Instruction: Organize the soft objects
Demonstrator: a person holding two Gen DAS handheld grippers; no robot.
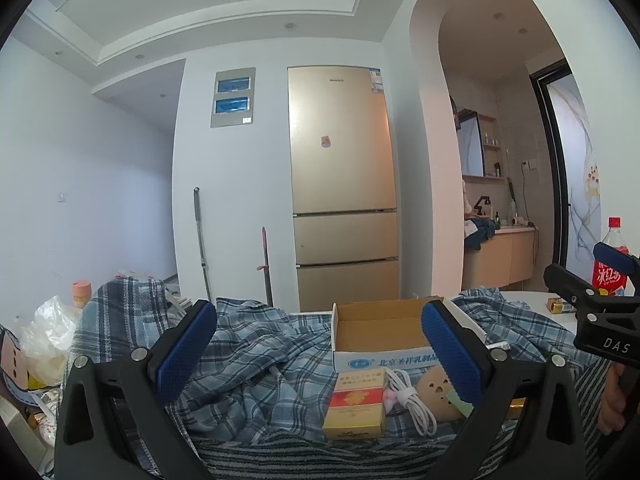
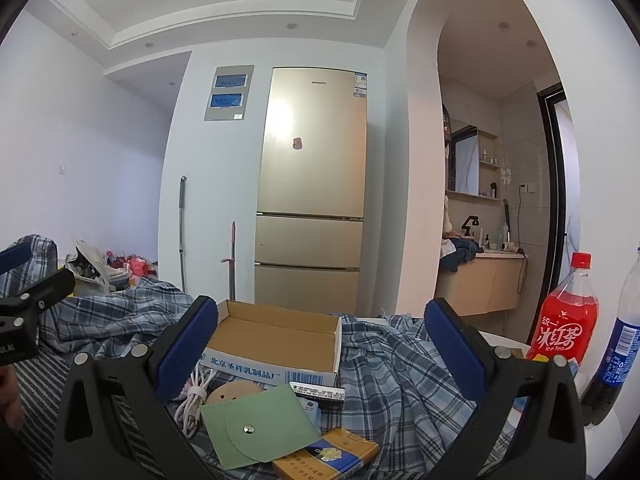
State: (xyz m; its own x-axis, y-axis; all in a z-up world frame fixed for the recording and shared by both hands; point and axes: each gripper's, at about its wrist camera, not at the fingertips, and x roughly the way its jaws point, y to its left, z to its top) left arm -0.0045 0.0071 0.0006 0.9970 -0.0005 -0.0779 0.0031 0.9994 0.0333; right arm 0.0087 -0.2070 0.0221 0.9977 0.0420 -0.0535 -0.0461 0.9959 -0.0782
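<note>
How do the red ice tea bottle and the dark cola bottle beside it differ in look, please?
The ice tea bottle holds bright red drink, whereas the cola bottle holds dark liquid. The ice tea bottle wears a red label and shows its red cap; the cola bottle wears a blue label, its top cut off by the frame. Both are clear plastic and stand upright.

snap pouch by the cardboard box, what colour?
Pale green flat snap pouch with a silver stud; clearest in the right wrist view.
</note>
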